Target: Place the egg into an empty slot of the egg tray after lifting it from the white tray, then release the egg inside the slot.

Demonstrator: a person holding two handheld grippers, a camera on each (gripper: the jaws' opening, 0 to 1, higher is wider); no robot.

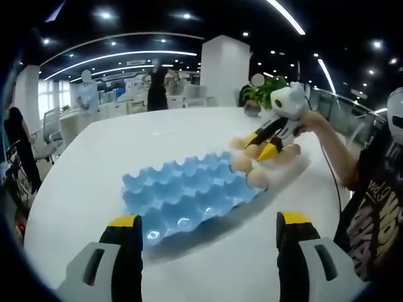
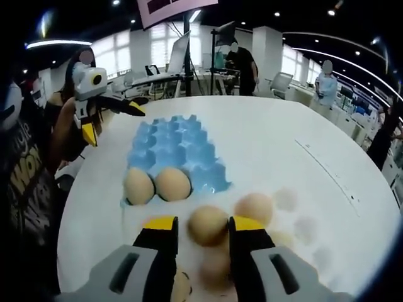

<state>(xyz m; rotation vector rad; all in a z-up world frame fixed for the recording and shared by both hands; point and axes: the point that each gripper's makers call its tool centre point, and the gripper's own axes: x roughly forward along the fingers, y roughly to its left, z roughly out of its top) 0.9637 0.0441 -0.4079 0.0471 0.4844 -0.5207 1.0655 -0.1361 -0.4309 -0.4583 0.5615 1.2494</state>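
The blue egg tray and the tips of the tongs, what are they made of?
The blue egg tray looks like thin moulded plastic: its cups glint under the lights, which pulp would not. The tips of the right tongs are yellow caps on grey bodies; rubber or plastic, I cannot tell.

I worked in a big open-plan office. From my left jaws' view, long curved light strips (image 1: 119,55) ran across the dark ceiling at eleven o'clock, a white pillar (image 1: 225,69) stood at twelve, and desks (image 1: 119,107) with office chairs (image 1: 47,135) sat at ten. A potted plant (image 1: 264,94) rested at the white tabletop's (image 1: 170,135) far edge.
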